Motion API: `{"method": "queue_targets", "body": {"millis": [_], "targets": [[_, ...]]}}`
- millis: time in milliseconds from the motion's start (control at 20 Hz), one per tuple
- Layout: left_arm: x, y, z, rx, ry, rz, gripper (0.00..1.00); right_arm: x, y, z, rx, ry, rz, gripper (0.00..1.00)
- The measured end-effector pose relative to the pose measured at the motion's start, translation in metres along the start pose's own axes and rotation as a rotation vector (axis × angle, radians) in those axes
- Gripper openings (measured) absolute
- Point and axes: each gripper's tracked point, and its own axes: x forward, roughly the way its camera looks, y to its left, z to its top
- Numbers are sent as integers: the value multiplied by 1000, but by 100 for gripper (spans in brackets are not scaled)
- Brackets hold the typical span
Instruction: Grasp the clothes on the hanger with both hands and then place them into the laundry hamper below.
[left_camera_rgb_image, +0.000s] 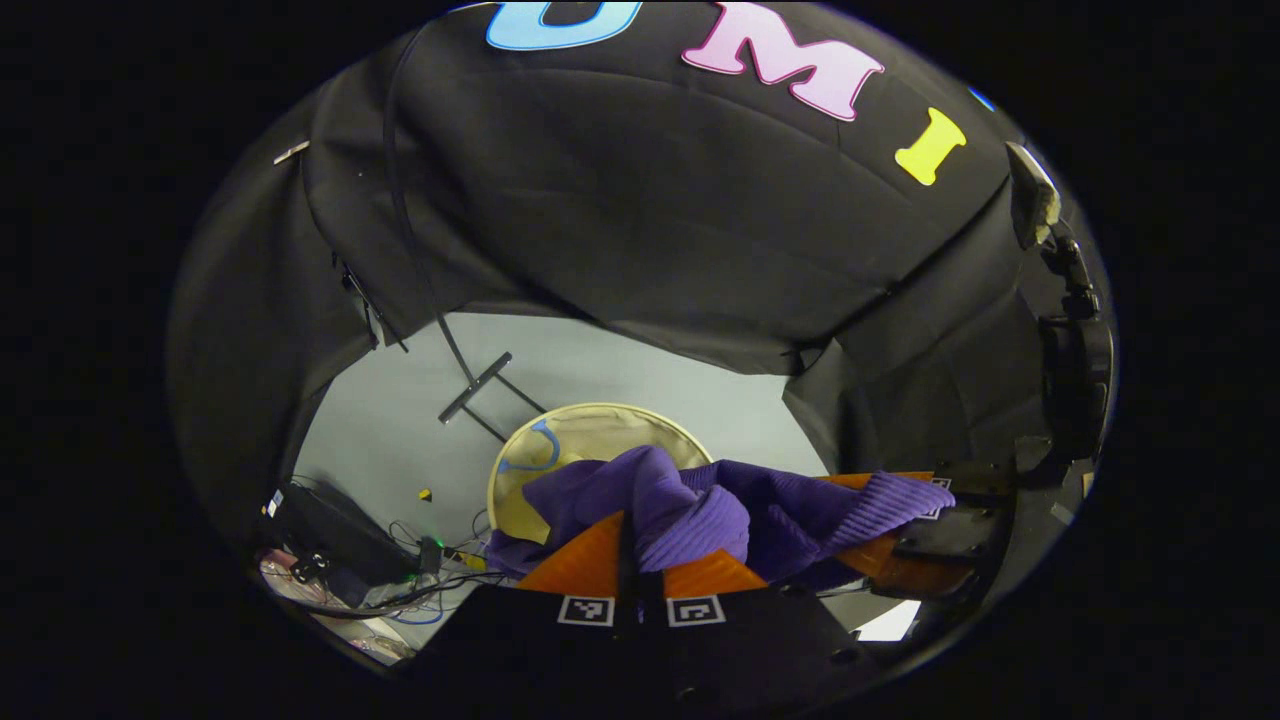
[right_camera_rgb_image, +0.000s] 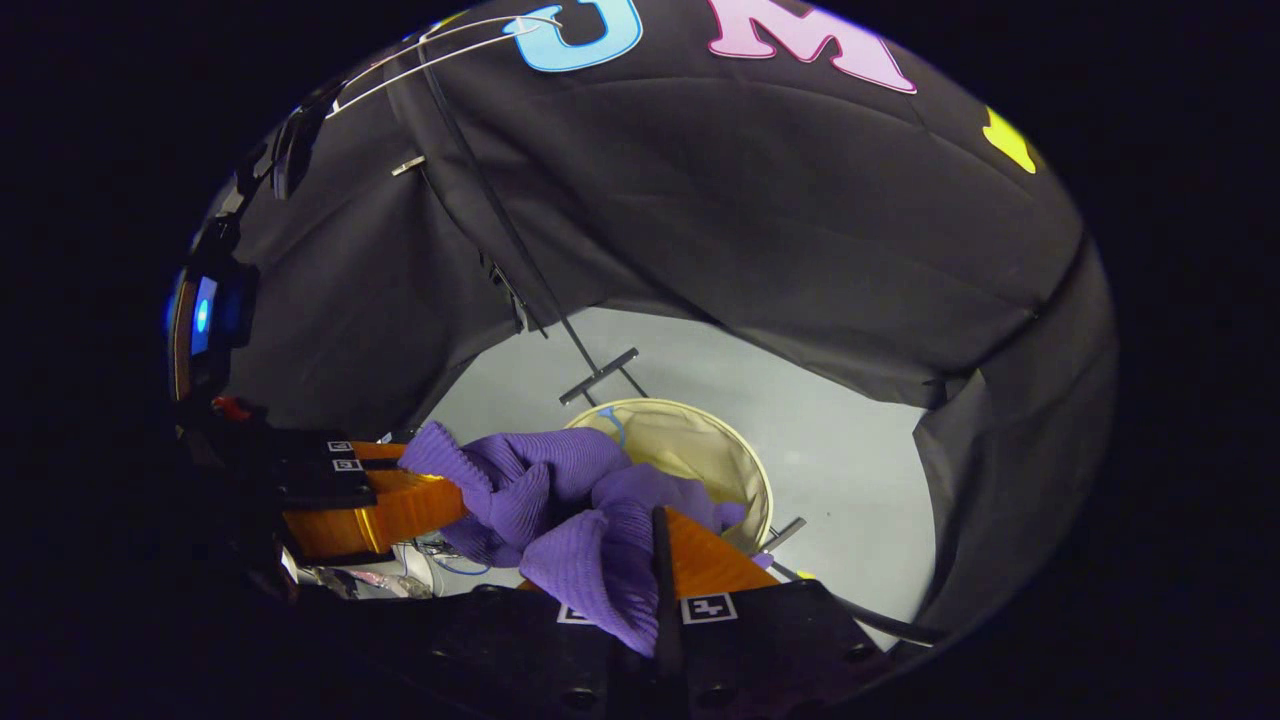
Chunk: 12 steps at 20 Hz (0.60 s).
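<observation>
Left gripper view: a pale grey floor (left_camera_rgb_image: 620, 370) lies below the black cloth wall (left_camera_rgb_image: 650, 220). At ten o'clock on the floor stands the foot of a dark rack (left_camera_rgb_image: 476, 387); at seven o'clock sit a black box and tangled cables (left_camera_rgb_image: 400, 570). The round cream laundry hamper (left_camera_rgb_image: 580, 430) stands open at the middle, its inside partly hidden by the purple knit garment (left_camera_rgb_image: 700, 500) held over its near rim. Whether any of the cloth lies inside it, I cannot tell. The left gripper (left_camera_rgb_image: 640, 560), at six o'clock, has its fingers drawn together on a fold of the garment. The right gripper (left_camera_rgb_image: 920, 535) comes in at four o'clock, cloth draped across it.

Right gripper view: the same grey floor (right_camera_rgb_image: 850, 430) and wall (right_camera_rgb_image: 760, 200), with the rack's foot (right_camera_rgb_image: 598, 376) at twelve o'clock of the hamper (right_camera_rgb_image: 700, 450). The garment (right_camera_rgb_image: 560, 500) bunches over the hamper's near-left rim. The right gripper (right_camera_rgb_image: 665, 575) is closed narrowly with cloth pinched between the fingers; the left gripper (right_camera_rgb_image: 400, 505), at nine o'clock, holds the garment's other end.
</observation>
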Motion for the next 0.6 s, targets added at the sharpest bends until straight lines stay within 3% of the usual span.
{"method": "queue_targets", "body": {"millis": [300, 350, 450, 500, 550, 600], "targets": [[7, 1, -4, -8, 14, 3, 5, 6, -7, -3, -5, -6, -30, 14], [5, 5, -4, -14, 22, 23, 7, 2, -12, 2, -11, -16, -48, 43], [-3, 11, 5, -7, 11, 50, 53, -9, -13, 5, -22, -19, -53, 99], [-17, 12, 4, -6, 8, 57, 76, -3, -14, 4, -23, -19, -50, 99], [5, 14, -2, -1, 3, 53, 99, -1, -14, 1, -25, -16, -49, 99], [4, 13, 0, 4, -5, 53, 95, 1, -14, 0, -28, -13, -48, 99]]}}
